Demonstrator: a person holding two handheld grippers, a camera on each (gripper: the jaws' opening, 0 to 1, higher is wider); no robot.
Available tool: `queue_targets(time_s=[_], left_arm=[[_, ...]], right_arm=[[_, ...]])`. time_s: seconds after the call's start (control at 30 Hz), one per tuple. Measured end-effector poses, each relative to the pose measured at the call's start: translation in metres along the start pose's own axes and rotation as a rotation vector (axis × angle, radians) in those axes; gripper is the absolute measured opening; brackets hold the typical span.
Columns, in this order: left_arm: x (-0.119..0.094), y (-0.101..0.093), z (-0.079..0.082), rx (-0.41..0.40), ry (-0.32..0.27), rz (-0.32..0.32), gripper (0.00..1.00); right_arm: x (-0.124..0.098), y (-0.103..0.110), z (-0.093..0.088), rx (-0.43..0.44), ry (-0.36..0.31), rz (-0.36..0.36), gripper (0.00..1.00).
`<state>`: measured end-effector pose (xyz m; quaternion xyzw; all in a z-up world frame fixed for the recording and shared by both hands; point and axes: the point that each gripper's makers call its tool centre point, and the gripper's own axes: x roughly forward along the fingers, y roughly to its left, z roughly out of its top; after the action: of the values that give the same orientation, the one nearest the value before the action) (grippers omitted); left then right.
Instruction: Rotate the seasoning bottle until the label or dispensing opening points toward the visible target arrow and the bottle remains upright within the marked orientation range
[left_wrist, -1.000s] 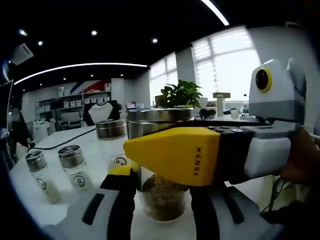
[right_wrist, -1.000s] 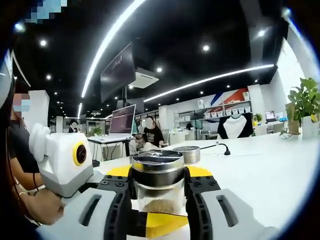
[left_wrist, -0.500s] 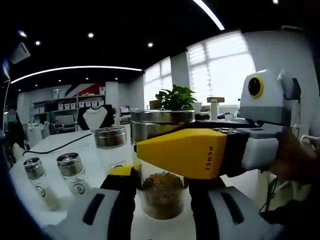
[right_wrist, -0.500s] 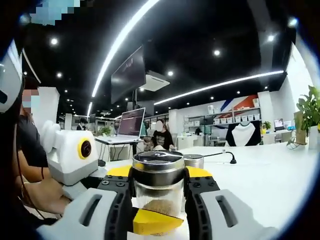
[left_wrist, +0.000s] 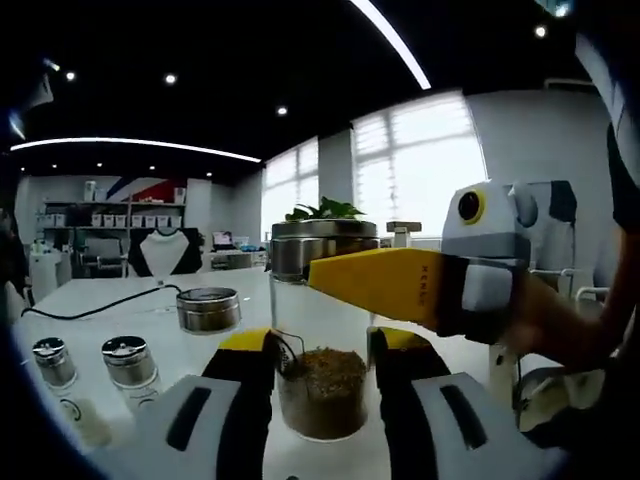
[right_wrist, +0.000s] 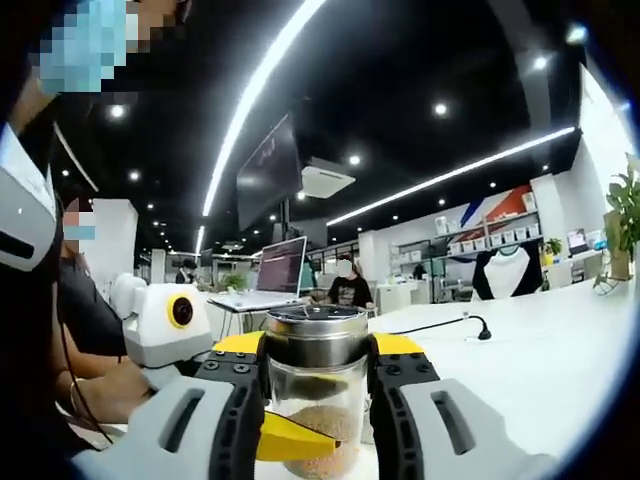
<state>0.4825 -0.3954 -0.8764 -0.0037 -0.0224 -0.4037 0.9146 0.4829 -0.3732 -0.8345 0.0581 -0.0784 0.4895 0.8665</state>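
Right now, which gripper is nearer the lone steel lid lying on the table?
Left. The left gripper holds the seasoning bottle low, with the steel lid just beyond it; the right gripper clamps the bottle's cap, higher up.

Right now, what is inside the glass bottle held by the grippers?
The glass bottle holds brown granular seasoning at the bottom; above it looks empty. The metal lid hides the top.

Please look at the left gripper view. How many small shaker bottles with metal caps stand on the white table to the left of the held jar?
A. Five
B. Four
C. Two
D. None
C. Two small shaker bottles with metal caps stand side by side on the white table, left of the jar held between the left tongs.
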Motion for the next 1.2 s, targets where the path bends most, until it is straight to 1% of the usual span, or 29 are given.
queue_targets(time_s=[0.13,0.17,0.37,0.5,0.57,0.67,0.73,0.87,0.97,1.0,1.03,1.1,1.17,1.2], left_arm=[[0.001,-0.001,0.004,-0.008,-0.011,-0.034,0.42],[0.001,-0.002,0.004,-0.016,-0.012,-0.053,0.41],[0.002,-0.006,0.007,-0.02,-0.02,-0.093,0.41],[0.003,-0.009,0.004,-0.03,-0.011,-0.13,0.41],[0.003,-0.007,0.001,-0.049,-0.004,-0.144,0.41],[0.003,-0.007,0.0,-0.055,-0.004,-0.159,0.41],[0.003,-0.01,-0.002,-0.038,0.011,-0.183,0.42],[0.004,-0.015,-0.001,-0.023,0.014,-0.228,0.42],[0.003,-0.018,0.003,-0.045,0.0,-0.274,0.43],[0.002,-0.02,0.004,-0.064,-0.004,-0.304,0.43],[0.002,-0.02,0.004,-0.074,-0.008,-0.318,0.44],[0.0,-0.022,0.001,-0.08,0.008,-0.351,0.45],[0.0,-0.022,-0.001,-0.074,0.015,-0.35,0.46],[-0.001,-0.024,-0.003,-0.057,0.026,-0.363,0.46]], right_arm=[[0.0,0.002,0.004,-0.015,-0.006,0.026,0.37],[-0.001,0.002,0.005,-0.021,-0.006,0.038,0.37],[-0.004,0.001,0.011,-0.006,-0.026,0.086,0.36],[-0.006,0.003,0.013,-0.007,-0.031,0.122,0.37],[-0.007,0.003,0.013,0.017,-0.041,0.143,0.37],[-0.009,0.004,0.012,0.037,-0.042,0.176,0.36],[-0.009,0.009,0.01,0.031,-0.03,0.213,0.37],[-0.011,0.012,0.011,0.041,-0.04,0.252,0.37],[-0.014,0.014,0.016,0.072,-0.068,0.29,0.37],[-0.016,0.015,0.017,0.083,-0.075,0.306,0.37],[-0.017,0.016,0.018,0.093,-0.078,0.323,0.37],[-0.018,0.019,0.015,0.102,-0.062,0.362,0.37],[-0.018,0.02,0.013,0.099,-0.058,0.364,0.37],[-0.019,0.022,0.011,0.101,-0.049,0.376,0.37]])
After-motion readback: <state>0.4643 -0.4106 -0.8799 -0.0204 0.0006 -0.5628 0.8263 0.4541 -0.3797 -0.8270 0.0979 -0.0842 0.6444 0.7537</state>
